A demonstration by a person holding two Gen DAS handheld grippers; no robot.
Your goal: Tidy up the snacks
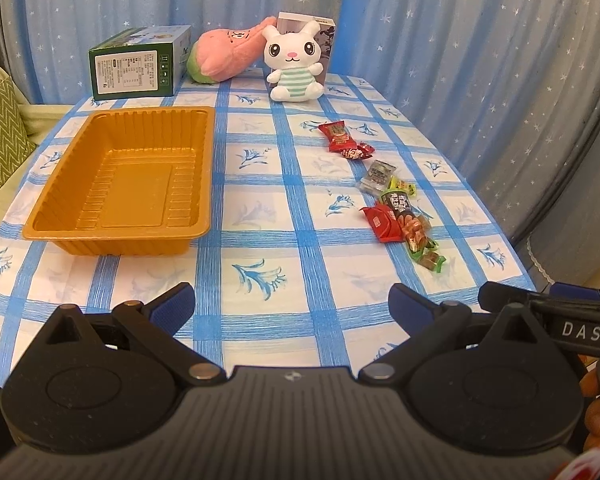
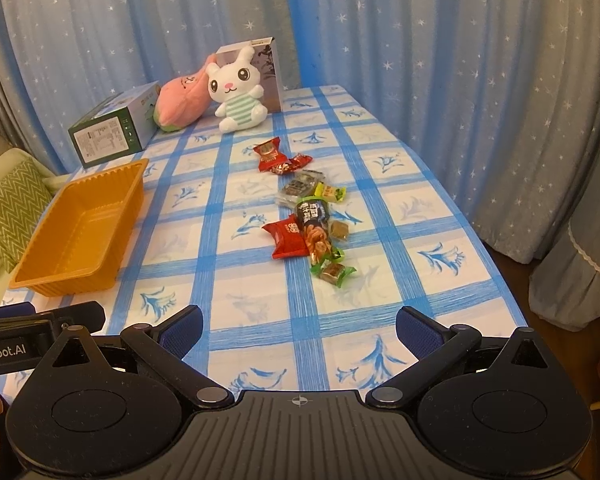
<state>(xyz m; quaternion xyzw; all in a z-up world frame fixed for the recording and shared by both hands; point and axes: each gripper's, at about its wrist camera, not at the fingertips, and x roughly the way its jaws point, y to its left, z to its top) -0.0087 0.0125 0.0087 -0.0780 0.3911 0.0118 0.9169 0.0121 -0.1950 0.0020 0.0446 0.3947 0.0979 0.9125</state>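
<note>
Snacks (image 2: 306,216) lie in a loose line at the centre of the right wrist view, none yet in the orange tray (image 2: 80,232) at mid-left, so the sorting looks unstarted. Both the right tool (image 2: 299,330) and the left tool (image 1: 291,306) hang low over the table (image 2: 400,208) with fingers spread, holding nothing. The next move likely calls for reaching to the nearest green-wrapped sweet (image 2: 334,271) and pinching it. A plush rabbit (image 2: 238,90), pink plush (image 2: 178,102) and green box (image 2: 114,130) sit at the upper left, clear of the path.

Left hand-held gripper (image 1: 291,304) and right hand-held gripper (image 2: 299,326) hover side by side, jaws spread wide.
</note>
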